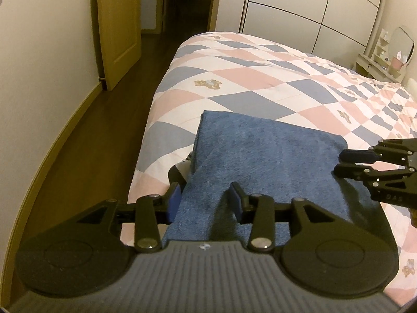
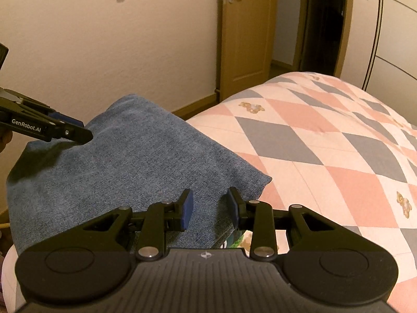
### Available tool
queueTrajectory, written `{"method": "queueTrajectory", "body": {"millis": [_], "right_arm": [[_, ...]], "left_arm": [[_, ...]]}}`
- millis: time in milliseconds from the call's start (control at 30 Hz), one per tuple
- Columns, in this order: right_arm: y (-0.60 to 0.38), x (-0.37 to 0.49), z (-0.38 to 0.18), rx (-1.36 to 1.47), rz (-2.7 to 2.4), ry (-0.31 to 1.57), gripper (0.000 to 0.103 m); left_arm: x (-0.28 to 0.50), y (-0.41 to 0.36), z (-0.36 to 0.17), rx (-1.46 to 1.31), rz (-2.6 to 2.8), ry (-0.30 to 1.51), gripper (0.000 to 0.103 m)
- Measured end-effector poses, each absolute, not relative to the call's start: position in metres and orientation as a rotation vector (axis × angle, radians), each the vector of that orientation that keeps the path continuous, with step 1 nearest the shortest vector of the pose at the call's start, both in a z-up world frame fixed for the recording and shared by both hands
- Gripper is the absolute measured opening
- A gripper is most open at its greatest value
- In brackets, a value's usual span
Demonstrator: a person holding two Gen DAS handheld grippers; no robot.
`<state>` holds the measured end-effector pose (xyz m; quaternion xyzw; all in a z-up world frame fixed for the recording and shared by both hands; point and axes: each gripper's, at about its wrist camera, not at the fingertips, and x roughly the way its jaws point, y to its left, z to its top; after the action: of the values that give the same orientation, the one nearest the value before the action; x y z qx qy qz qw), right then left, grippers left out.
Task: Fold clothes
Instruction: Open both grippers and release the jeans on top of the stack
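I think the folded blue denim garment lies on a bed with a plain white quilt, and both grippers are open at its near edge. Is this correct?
Not quite. The quilt is not plain white: it has a pink, grey-blue and white diamond pattern with small teddy bears, as both wrist views show. The rest holds: the folded blue denim garment lies on the bed, and the left gripper and right gripper are open at its near edge.

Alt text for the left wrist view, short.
The left gripper, fingers open, straddles a raised fold of blue denim on a pink-and-grey checked quilt. The right gripper reaches in from the right over the denim.
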<state>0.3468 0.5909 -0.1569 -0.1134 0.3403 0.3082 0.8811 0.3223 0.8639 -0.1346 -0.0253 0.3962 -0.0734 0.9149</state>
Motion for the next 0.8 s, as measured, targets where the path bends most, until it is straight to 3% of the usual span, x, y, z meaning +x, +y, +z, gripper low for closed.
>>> {"method": "queueTrajectory", "body": {"millis": [567, 600, 700, 800], "right_arm": [[0.591, 0.351, -0.161, -0.235, 0.639, 0.722, 0.034], [0.592, 0.351, -0.159, -0.239, 0.637, 0.723, 0.034], [0.594, 0.347, -0.146, -0.23, 0.628, 0.715, 0.037], [0.594, 0.337, -0.13, -0.198, 0.626, 0.71, 0.041]], "left_arm": [[0.325, 0.864, -0.143, -0.04, -0.134, 0.815, 0.048], [0.325, 0.864, -0.14, -0.04, -0.126, 0.818, 0.048], [0.312, 0.86, -0.125, -0.047, -0.104, 0.808, 0.033], [0.287, 0.856, -0.106, -0.074, -0.1, 0.778, 0.032]]}}
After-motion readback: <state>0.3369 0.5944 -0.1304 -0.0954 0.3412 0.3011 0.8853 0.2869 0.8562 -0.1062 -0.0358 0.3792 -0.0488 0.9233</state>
